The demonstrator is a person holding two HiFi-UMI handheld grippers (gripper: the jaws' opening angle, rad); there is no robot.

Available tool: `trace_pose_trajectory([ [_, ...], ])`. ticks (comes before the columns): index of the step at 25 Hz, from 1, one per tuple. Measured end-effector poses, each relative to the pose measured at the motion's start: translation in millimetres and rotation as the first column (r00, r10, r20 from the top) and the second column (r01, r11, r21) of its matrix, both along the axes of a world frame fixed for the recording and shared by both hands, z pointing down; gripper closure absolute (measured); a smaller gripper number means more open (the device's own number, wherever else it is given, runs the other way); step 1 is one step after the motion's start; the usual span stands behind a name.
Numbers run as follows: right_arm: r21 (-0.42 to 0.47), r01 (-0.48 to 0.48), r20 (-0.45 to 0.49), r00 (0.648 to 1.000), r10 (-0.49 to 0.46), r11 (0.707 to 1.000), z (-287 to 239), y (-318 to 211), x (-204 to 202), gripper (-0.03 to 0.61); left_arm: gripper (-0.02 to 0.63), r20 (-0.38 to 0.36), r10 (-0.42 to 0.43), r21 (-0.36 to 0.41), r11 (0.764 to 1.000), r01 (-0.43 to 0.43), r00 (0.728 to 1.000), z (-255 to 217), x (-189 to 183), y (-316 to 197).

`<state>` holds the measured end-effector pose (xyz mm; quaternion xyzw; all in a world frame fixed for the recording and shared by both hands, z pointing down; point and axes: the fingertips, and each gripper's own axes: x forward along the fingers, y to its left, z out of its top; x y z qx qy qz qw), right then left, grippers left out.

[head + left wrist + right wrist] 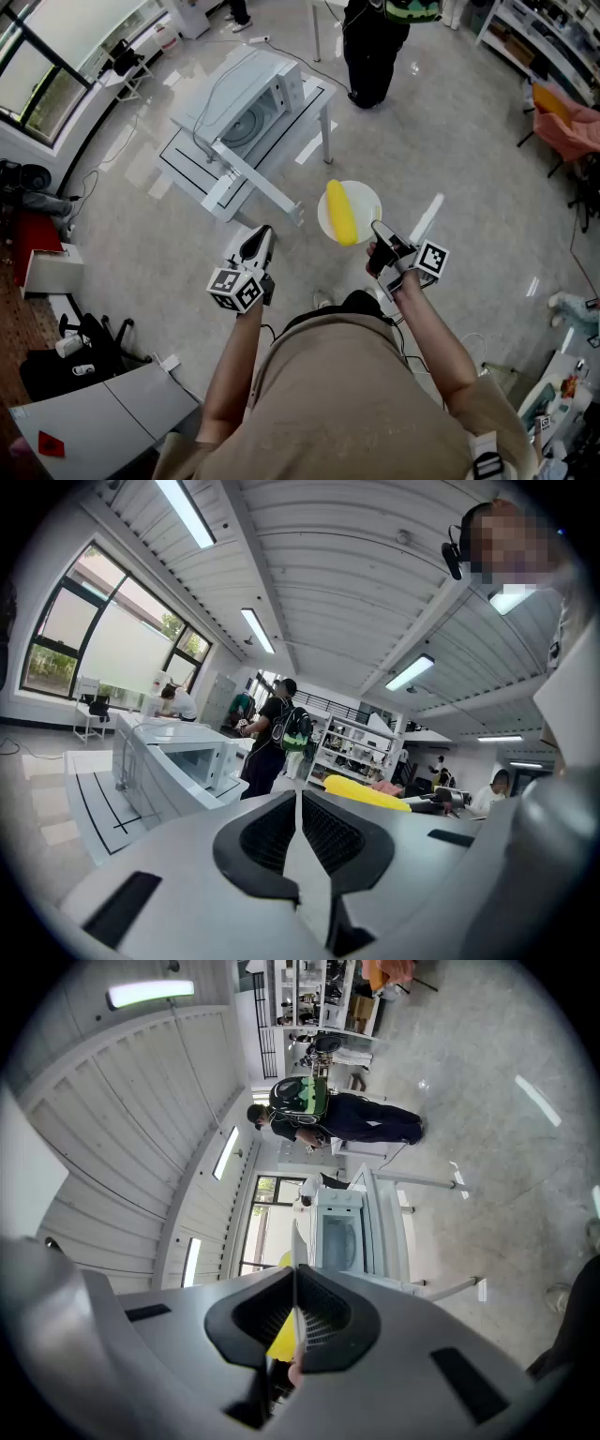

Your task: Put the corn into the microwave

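Note:
A yellow corn cob (pixel 339 213) lies on a round white plate (pixel 367 200) held in the air in front of me. My right gripper (pixel 377 228) is shut on the plate's near rim. In the right gripper view the plate (pixel 293 1246) shows edge-on between the pads, with the corn (pixel 281 1340) behind them. My left gripper (pixel 259 238) hangs to the left of the plate, shut with nothing in it. The white microwave (pixel 246 105) stands on a low white table (pixel 307 120) ahead and to the left. The left gripper view shows the microwave (pixel 183 759) and the corn (pixel 367 794) beyond the left gripper (pixel 298 803).
A person in black with a green backpack (pixel 375 42) stands just beyond the table, also seen as a person (pixel 275 738) in the left gripper view. Shelves (pixel 553 42) line the far right. A desk and chair (pixel 127 66) stand by the windows at the left.

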<state>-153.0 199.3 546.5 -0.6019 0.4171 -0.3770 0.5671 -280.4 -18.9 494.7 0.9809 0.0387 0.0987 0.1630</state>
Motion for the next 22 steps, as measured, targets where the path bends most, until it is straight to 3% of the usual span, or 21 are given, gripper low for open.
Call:
trace_pose_trajectory([
  [11,0.0,0.034,0.004,0.999,-0.034,0.999,3,9,20,0.561,0.604,0.001,-0.019,0.012,1.0,0.019,1.0,-5,21,18],
  [22,0.015,0.164,-0.029,0.986,-0.164,0.986,-16,15,75,0.56,0.604,0.015,-0.081,0.014,0.997,0.081,0.997,-16,75,58],
])
